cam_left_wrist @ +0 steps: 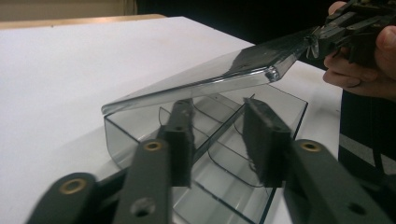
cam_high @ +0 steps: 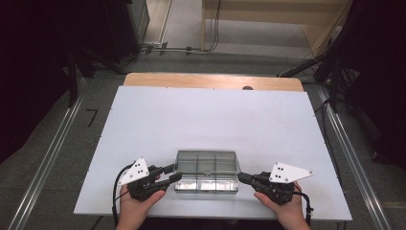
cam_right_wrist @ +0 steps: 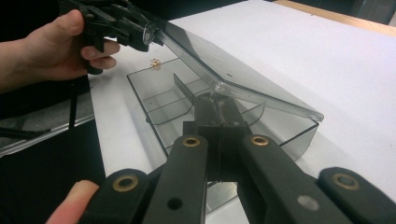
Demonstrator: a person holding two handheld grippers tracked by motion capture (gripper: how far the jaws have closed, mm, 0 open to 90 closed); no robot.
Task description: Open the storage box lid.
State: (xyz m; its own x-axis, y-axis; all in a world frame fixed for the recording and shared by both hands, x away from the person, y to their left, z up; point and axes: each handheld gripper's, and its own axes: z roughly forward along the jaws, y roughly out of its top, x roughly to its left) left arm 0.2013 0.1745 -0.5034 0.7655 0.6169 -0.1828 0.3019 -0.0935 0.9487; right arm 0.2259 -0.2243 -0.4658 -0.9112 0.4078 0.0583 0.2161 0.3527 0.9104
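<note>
The right gripper [cam_right_wrist: 217, 105] is clamped narrow on the near corner of the clear lid [cam_right_wrist: 243, 74], its pads pinching the thin edge so the lid stays raised at a slant rather than dropping onto the box. Just beneath those jaws sits the clear box [cam_right_wrist: 299, 137] itself, its hinge side away from the tool, the curved dividers [cam_right_wrist: 182, 93] inside exposed and the compartments apparently empty. Straight across from this gripper, at the lid's other end, the left gripper [cam_left_wrist: 219, 116] has its jaws partly apart and pressing nothing; the lid edge runs just past its tips, so by my reading the right gripper alone carries the lid. The box lies close in front of both tools, at the near edge of the white table [cam_high: 206, 115], probably to keep both ends within easy reach.
</note>
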